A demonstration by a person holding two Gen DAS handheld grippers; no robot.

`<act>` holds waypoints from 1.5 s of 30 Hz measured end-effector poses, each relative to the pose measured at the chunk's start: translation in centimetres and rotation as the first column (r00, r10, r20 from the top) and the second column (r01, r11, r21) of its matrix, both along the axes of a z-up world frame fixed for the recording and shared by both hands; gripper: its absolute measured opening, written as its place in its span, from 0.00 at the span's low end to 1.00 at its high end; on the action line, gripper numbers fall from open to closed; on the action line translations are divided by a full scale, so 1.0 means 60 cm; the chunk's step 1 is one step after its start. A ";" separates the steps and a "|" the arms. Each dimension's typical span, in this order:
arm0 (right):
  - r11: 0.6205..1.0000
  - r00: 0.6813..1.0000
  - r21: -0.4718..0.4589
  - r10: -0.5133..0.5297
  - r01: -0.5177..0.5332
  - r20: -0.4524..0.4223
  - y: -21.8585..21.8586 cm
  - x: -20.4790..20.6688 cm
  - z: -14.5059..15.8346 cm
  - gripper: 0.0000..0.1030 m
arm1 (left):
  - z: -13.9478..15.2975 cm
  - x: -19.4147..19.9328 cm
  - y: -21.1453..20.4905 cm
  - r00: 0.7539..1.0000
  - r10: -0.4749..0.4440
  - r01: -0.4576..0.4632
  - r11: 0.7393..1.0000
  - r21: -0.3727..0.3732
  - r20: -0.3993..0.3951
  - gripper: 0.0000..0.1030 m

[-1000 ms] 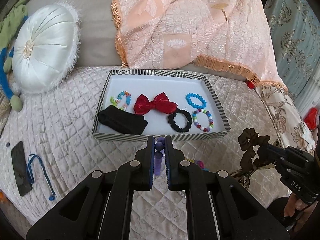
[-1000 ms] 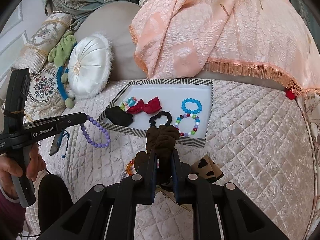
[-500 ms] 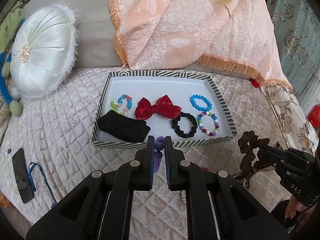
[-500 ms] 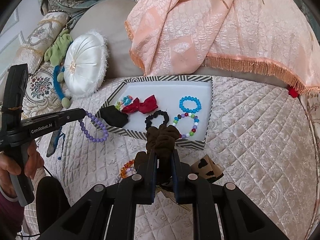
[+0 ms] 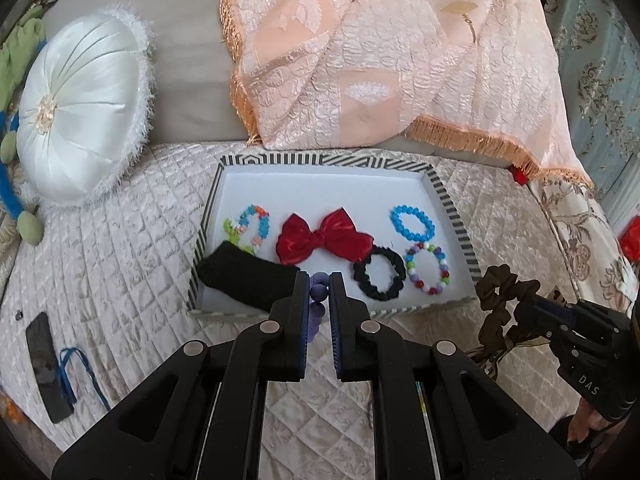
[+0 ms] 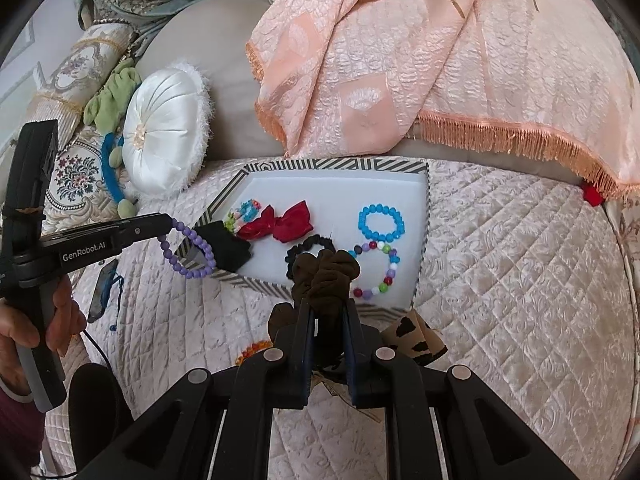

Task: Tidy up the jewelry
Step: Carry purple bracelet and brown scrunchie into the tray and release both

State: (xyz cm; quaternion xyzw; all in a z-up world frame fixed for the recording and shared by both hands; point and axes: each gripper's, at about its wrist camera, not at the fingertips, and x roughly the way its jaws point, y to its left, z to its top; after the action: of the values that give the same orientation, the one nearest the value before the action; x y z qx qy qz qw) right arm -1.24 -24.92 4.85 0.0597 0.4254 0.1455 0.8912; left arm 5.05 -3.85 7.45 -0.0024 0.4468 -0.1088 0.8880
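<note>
A striped-rim white tray lies on the quilted bed. In it are a red bow, a black scrunchie, a blue bead bracelet, a multicolour bead bracelet, a pastel bracelet and a black cloth. My left gripper is shut on a purple bead bracelet, held over the tray's front left edge. My right gripper is shut on a brown scrunchie, held just above the tray's front edge.
A white round cushion sits at the back left, a peach fringed throw behind the tray. A phone with a blue cord lies at the left. An orange bracelet and a leopard-print piece lie below my right gripper.
Both grippers have moved forward toward the tray with their loads. The purple bracelet now hangs over the tray's front left edge and the brown scrunchie is over its front edge.
</note>
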 end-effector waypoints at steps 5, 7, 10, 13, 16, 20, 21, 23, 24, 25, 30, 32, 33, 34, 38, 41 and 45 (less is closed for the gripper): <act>1.000 1.000 -0.006 -0.001 0.001 0.007 -0.001 0.032 0.007 0.12 | 0.003 0.034 -0.001 1.000 0.010 -0.010 1.000 0.009 0.002 0.08; 1.000 1.000 -0.005 -0.006 0.006 0.012 -0.002 0.045 0.010 0.12 | 0.002 0.051 -0.003 1.000 0.014 -0.014 1.000 0.016 -0.001 0.08; 1.000 1.000 -0.006 -0.010 0.010 0.021 0.000 0.066 0.015 0.12 | 0.003 0.075 -0.006 1.000 0.023 -0.023 1.000 0.020 -0.001 0.08; 1.000 1.000 -0.014 -0.007 0.007 0.024 0.006 0.091 0.017 0.12 | 0.002 0.100 -0.014 1.000 0.030 -0.030 0.999 0.026 0.003 0.08; 1.000 1.000 -0.029 -0.007 0.007 0.022 0.014 0.116 0.013 0.12 | -0.003 0.124 -0.024 1.000 0.029 -0.029 0.999 0.032 -0.001 0.08; 0.999 1.000 -0.035 -0.011 0.011 0.013 0.020 0.156 -0.001 0.12 | -0.021 0.156 -0.037 1.000 0.024 -0.024 0.999 0.033 -0.014 0.08; 0.999 1.000 -0.039 -0.012 0.013 0.011 0.021 0.165 -0.004 0.12 | -0.026 0.164 -0.039 1.000 0.025 -0.024 0.999 0.031 -0.017 0.08; 0.999 1.000 -0.046 -0.015 0.015 0.004 0.024 0.189 -0.012 0.12 | -0.037 0.182 -0.041 0.999 0.028 -0.027 0.999 0.024 -0.025 0.08; 0.999 1.000 -0.048 -0.015 0.015 0.000 0.025 0.198 -0.016 0.12 | -0.044 0.192 -0.040 0.999 0.030 -0.029 0.999 0.019 -0.029 0.08; 0.999 1.000 -0.052 -0.014 0.014 -0.004 0.026 0.209 -0.021 0.12 | -0.049 0.200 -0.038 0.999 0.033 -0.032 0.999 0.015 -0.032 0.08; 0.998 0.999 -0.063 -0.019 0.016 -0.046 0.035 0.278 -0.055 0.12 | -0.089 0.250 -0.015 0.994 0.075 -0.075 0.997 -0.003 -0.076 0.08; 0.997 0.998 -0.073 -0.022 0.017 -0.067 0.042 0.306 -0.074 0.12 | -0.106 0.264 0.000 0.990 0.102 -0.103 0.995 -0.011 -0.102 0.08; 0.997 0.997 -0.079 -0.025 0.019 -0.075 0.045 0.318 -0.083 0.12 | -0.114 0.270 0.008 0.987 0.116 -0.118 0.993 -0.013 -0.114 0.08; 0.996 0.996 -0.084 -0.030 0.023 -0.081 0.047 0.330 -0.092 0.12 | -0.122 0.275 0.015 0.984 0.130 -0.133 0.991 -0.012 -0.123 0.08; 0.996 0.993 -0.077 -0.054 0.046 -0.105 0.054 0.367 -0.132 0.12 | -0.150 0.280 0.032 0.977 0.152 -0.152 0.988 0.006 -0.148 0.08; 0.996 0.992 -0.074 -0.058 0.049 -0.113 0.057 0.376 -0.150 0.12 | -0.159 0.276 0.033 0.978 0.150 -0.148 0.989 0.024 -0.147 0.08; 0.997 0.994 -0.050 -0.055 0.050 -0.095 0.047 0.366 -0.146 0.27 | -0.162 0.272 0.034 0.976 0.159 -0.155 0.987 0.034 -0.148 0.19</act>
State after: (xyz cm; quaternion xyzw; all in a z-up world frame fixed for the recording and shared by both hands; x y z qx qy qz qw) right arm 20.75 -22.08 -3.92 0.0567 0.4694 0.1087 0.8744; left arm 21.35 -1.83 -2.27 -0.0361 0.5121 -0.0329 0.8575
